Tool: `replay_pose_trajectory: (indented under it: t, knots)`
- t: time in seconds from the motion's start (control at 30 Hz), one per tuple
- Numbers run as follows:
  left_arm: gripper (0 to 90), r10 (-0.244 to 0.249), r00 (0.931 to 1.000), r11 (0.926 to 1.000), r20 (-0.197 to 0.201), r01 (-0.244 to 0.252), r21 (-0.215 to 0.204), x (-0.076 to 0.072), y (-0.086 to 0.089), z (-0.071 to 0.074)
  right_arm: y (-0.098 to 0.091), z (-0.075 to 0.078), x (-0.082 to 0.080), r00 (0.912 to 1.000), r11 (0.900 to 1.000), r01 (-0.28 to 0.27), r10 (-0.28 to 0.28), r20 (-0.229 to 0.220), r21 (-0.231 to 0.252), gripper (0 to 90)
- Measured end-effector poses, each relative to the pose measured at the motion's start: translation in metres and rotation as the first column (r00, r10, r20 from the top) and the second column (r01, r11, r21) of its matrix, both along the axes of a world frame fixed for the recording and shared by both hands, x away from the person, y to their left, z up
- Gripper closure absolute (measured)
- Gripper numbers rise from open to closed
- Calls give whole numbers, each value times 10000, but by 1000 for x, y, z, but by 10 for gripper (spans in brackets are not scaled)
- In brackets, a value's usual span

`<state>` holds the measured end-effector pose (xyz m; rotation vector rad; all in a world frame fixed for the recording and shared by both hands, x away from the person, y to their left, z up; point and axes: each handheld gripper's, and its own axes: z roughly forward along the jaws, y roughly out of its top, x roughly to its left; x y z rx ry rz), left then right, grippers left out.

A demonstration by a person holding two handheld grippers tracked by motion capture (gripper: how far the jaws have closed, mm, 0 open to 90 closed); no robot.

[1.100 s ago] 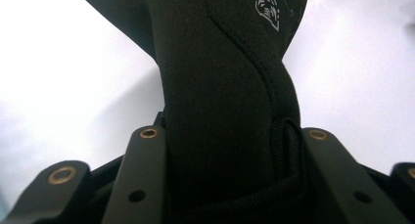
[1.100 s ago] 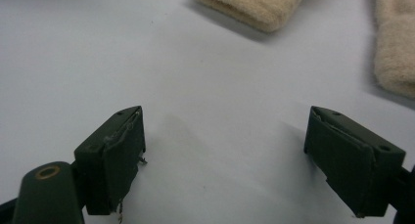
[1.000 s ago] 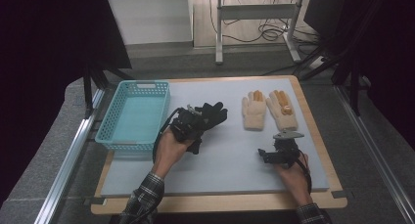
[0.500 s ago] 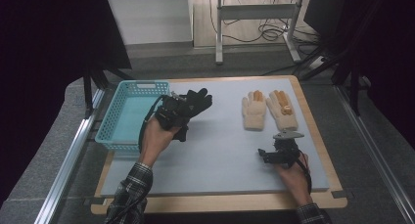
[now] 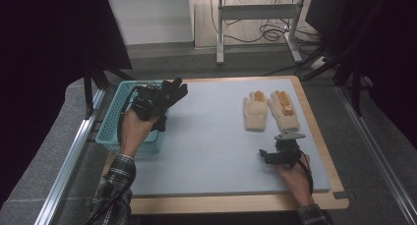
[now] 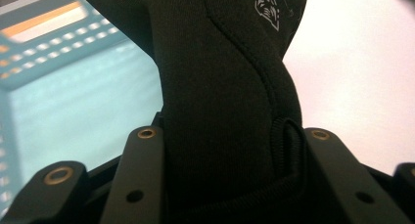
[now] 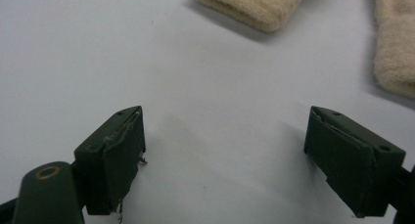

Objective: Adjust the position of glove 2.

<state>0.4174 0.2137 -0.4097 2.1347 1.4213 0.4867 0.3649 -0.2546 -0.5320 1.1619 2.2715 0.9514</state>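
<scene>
From the high view, the left gripper (image 5: 156, 103) is held above the right-hand edge of the turquoise basket (image 5: 112, 131), with a black glove (image 5: 173, 91) clamped in it; the glove's fingers stick out past the jaws toward the far side of the table. The right gripper (image 5: 268, 156) rests low on the grey mat (image 5: 206, 146) near the front right, and the two cream gloves (image 5: 269, 109) lie flat side by side beyond it, near but apart from it. This view gives the whole layout, though the jaws themselves are too small to judge.

The left gripper view brings the grip close: the black glove (image 6: 220, 101) rises straight up between the two black jaws, which press on its cuff from both sides, so the gripper is closed on it. A small white logo shows near the top of the fabric. Behind the glove, the basket (image 6: 58, 92) lies to the left and the pale mat to the right.

The right gripper view shows its own jaws standing wide apart over bare mat (image 7: 195, 87), with nothing between them. The cuffs of the cream gloves (image 7: 254, 6) lie ahead at the upper edge, clear of the jaws.
</scene>
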Motion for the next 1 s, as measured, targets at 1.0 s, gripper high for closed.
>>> replay_pose_trajectory:
  t: [1.0]
  knots:
    - [596,2753,9401,9601,-2010,-2580,1081,50,108,-73,0,0,0,10000,10000,-1,1,4,11,149]
